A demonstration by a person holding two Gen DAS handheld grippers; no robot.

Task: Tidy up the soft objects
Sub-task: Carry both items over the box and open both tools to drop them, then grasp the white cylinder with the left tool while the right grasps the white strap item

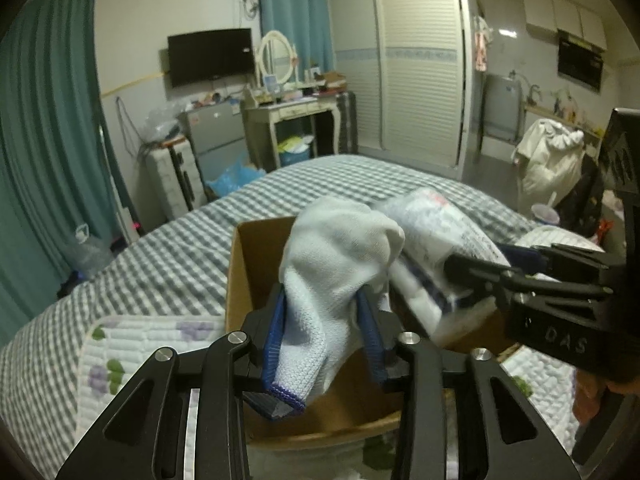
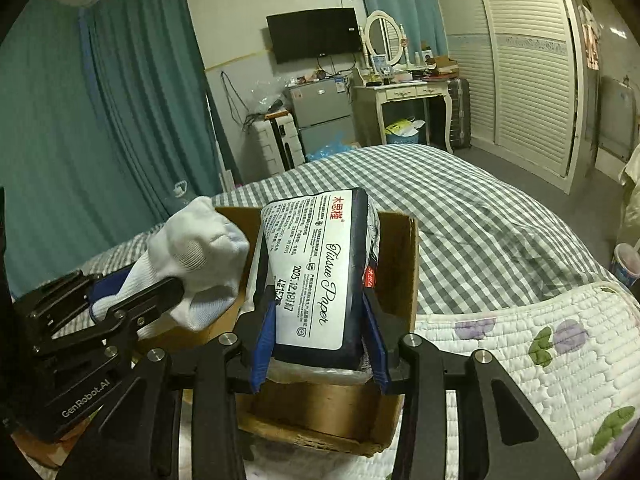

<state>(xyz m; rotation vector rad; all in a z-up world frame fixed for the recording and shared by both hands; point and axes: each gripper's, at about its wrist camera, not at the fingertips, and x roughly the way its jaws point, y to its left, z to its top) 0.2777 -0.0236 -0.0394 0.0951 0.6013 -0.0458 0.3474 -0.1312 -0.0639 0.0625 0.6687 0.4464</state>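
Gripping sock w/ left gripper, right gripper jaws clamping tissue pack, both over cardboard box on bed.

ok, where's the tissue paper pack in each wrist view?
Left wrist: tissue paper pack, right of centre, blurred, behind the white sock, over the cardboard box.
Right wrist: centre, upright between the right gripper fingers, label facing the camera, over the box.
Shared landmark: wall TV.
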